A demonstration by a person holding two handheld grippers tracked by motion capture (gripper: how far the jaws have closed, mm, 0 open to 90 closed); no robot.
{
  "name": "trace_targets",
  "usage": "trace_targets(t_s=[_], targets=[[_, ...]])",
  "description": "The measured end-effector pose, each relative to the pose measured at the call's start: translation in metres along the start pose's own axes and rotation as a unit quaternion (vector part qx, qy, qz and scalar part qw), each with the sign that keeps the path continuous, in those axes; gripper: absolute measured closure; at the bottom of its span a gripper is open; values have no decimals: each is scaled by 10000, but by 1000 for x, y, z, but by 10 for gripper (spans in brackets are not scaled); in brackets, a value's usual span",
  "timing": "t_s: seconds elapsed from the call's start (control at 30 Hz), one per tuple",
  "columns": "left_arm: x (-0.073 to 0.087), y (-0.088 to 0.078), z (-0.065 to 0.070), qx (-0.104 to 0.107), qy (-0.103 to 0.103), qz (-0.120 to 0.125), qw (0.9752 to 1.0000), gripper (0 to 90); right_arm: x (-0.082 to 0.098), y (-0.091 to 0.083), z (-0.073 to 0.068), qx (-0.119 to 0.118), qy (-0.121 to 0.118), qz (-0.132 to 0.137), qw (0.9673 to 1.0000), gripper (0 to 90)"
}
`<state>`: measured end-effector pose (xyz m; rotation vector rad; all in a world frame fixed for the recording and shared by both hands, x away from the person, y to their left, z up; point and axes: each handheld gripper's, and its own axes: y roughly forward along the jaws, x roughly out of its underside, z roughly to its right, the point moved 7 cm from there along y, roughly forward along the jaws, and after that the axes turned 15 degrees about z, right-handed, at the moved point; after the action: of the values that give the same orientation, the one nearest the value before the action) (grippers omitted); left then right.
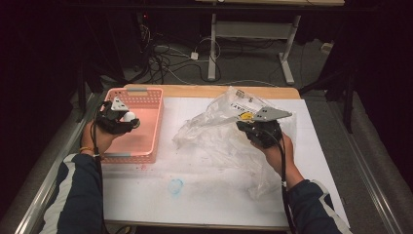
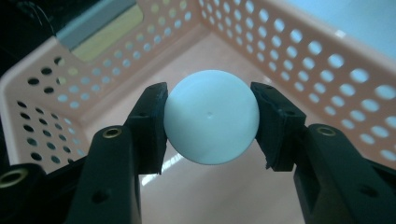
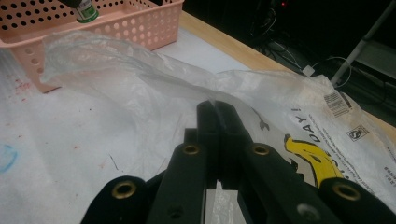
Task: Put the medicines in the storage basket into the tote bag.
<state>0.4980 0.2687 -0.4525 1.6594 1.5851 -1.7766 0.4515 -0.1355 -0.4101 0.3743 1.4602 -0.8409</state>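
The left gripper (image 2: 210, 121) clamped a white ball (image 2: 211, 116) between its pads, held above the floor of the pink basket (image 2: 299, 51). The right gripper (image 3: 215, 109), jaws closed, pinched the clear plastic bag (image 3: 140, 79) on the table (image 1: 214, 200).

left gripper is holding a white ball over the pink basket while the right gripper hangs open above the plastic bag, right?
Not quite: the right gripper is shut, pinching the clear plastic bag, as the right gripper view shows. The rest holds: the left gripper grips a white ball over the pink basket.
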Motion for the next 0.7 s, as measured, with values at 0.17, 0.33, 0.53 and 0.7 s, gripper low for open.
trace_targets(t_s=[0.17, 0.33, 0.53, 0.7], targets=[[-14, -9, 12, 96, -30, 442, 9990, 483, 2, 4, 1, 31, -5, -70, 10000, 900], [-29, -17, 28, 154, 81, 850, 9962, 483, 0, 6, 0, 78, -59, -73, 9999, 900], [-42, -27, 50, 360, 109, 1221, 9918, 484, -5, 8, 1, 137, -43, -41, 9999, 900], [-53, -38, 67, 497, 240, 1503, 9871, 483, -9, 8, 2, 203, -11, 11, 9998, 900]])
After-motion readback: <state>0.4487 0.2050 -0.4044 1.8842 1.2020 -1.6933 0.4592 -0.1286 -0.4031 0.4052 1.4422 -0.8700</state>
